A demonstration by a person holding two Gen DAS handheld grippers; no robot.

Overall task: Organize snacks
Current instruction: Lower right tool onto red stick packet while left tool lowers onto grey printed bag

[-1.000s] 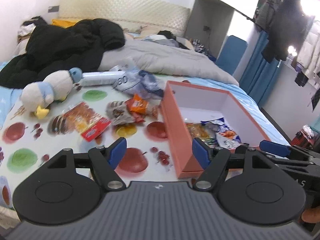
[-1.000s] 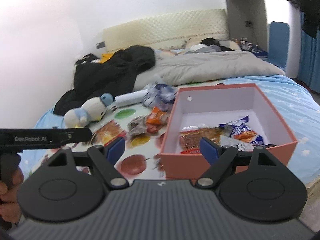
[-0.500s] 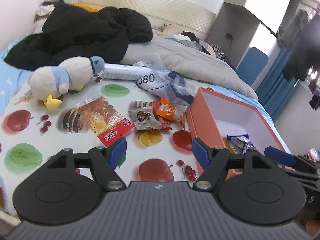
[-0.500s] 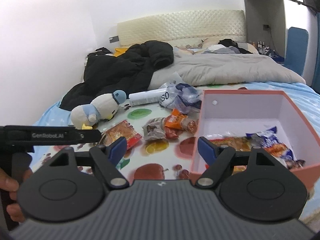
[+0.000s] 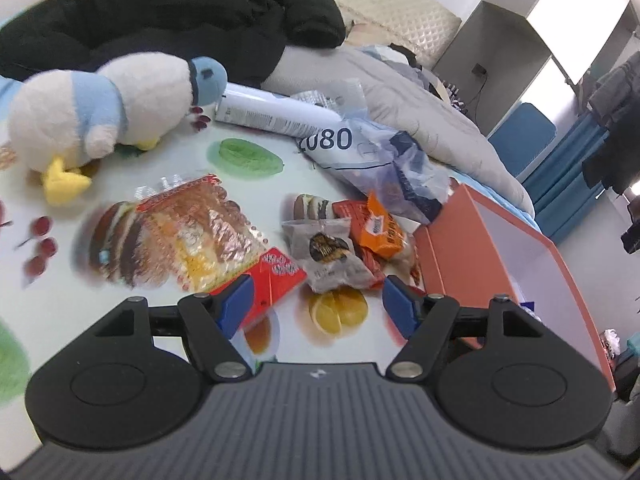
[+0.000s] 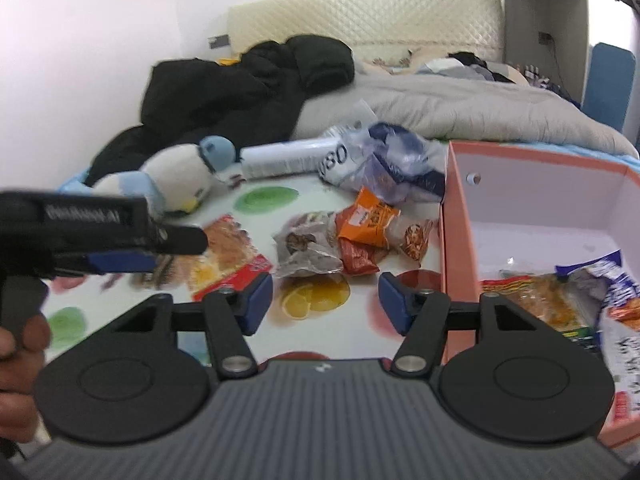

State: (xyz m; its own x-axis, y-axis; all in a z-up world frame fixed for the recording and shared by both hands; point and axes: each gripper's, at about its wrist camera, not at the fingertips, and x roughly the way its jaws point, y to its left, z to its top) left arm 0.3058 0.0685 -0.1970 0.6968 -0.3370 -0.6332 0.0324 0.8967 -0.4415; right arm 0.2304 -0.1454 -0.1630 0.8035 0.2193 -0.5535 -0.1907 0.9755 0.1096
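Two empty hand-held grippers, left (image 5: 314, 300) open and right (image 6: 325, 300) closing, are approaching overlapping snack packets (image 5: 328, 254) ahead, risking a multi-packet pinch.

1. Open sheet (image 5: 280, 344) directly ahead, between loose snack packets (image 5: 332, 256) and near edge: passable.
2. Orange box (image 6: 452, 240) wall blocks the right side.
3. Plush toy (image 5: 104, 116), black coat (image 5: 180, 16) and crumpled bag (image 5: 384, 164) obstruct the far side.
4. Box interior partly free behind stored packets (image 6: 544, 296).
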